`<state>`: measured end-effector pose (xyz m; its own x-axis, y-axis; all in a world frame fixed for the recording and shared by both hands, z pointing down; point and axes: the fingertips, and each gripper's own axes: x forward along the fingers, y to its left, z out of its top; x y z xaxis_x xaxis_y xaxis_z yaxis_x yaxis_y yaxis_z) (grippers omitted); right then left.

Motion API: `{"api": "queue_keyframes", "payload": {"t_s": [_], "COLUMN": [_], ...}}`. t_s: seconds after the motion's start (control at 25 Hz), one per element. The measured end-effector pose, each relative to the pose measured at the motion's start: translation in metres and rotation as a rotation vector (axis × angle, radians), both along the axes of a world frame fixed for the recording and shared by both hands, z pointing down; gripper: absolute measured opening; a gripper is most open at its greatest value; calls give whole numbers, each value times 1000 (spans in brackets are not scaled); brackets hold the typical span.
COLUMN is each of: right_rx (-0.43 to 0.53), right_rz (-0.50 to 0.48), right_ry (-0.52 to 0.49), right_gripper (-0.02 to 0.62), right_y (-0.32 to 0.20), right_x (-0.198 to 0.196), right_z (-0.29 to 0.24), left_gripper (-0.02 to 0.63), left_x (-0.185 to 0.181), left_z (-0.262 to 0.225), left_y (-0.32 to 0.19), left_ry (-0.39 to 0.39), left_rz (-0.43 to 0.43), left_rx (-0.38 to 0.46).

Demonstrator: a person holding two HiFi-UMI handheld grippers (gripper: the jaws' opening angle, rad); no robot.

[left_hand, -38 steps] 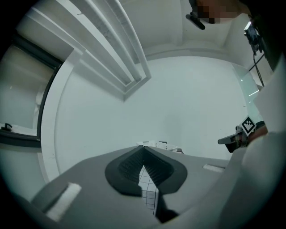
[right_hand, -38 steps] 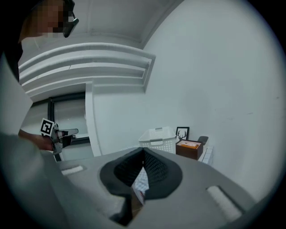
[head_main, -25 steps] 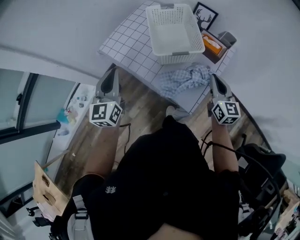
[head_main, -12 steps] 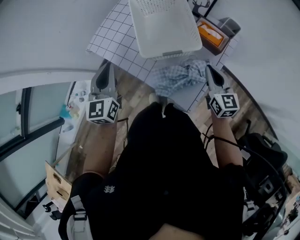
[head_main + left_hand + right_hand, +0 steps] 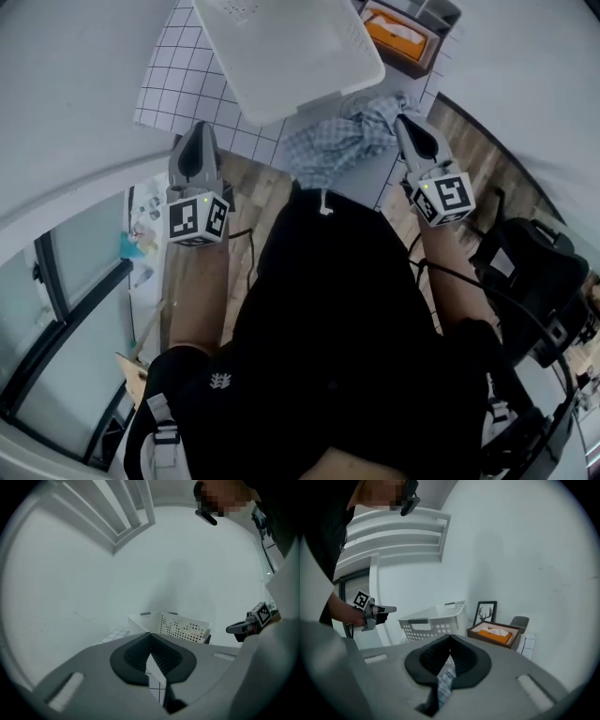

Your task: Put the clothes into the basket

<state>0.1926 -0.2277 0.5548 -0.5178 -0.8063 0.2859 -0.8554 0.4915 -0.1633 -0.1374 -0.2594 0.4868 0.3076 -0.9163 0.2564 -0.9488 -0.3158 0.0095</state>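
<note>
A blue-and-white checked cloth [image 5: 339, 142] lies crumpled at the near edge of the grid-patterned table [image 5: 178, 80], just in front of the empty white perforated basket [image 5: 281, 42]. My right gripper [image 5: 402, 121] is shut and empty, its tip at the cloth's right end; whether it touches is unclear. In the right gripper view the cloth [image 5: 446, 680] shows below the closed jaws, with the basket [image 5: 433, 618] beyond them. My left gripper [image 5: 194, 133] is shut and empty by the table's left near edge, apart from the cloth. Ahead of it in the left gripper view is the basket [image 5: 171, 624].
A brown tray with an orange tissue box [image 5: 398, 28] stands right of the basket, with a framed deer picture [image 5: 486, 613] and a small grey pot [image 5: 519, 621] behind it against the white wall. The floor is wooden. A dark chair [image 5: 525, 281] stands at the right.
The person has stepped closer, so the table, basket and cloth now sit nearer below the head. Both grippers moved forward; the right tip has reached the cloth's right end. Jaws stayed shut.
</note>
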Motion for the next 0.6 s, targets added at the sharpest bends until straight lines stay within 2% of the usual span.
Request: {"api": "queue_keyframes", "payload": {"t_s": [0.12,0.28,0.32,0.6], "right_rx": [-32,-75,-91,-187], "right_rz": [44,55,56,102], "right_ry": [44,93,100,128], "right_gripper": [3,8,79,347], "right_y": [-1,-4,-3,-7], "right_x": [-2,-7,-8,-7], "right_z": [16,35,41,83], "left_gripper": [6,6,6,6], "left_x": [5,16,19,11], "left_z": [8,17,21,44], "left_y": [-10,-27,-30,-41], "left_ry": [-9,-8,-8,-25], "left_rz": [36,72,84,110], "left_rx": [4,7,2,-35]}}
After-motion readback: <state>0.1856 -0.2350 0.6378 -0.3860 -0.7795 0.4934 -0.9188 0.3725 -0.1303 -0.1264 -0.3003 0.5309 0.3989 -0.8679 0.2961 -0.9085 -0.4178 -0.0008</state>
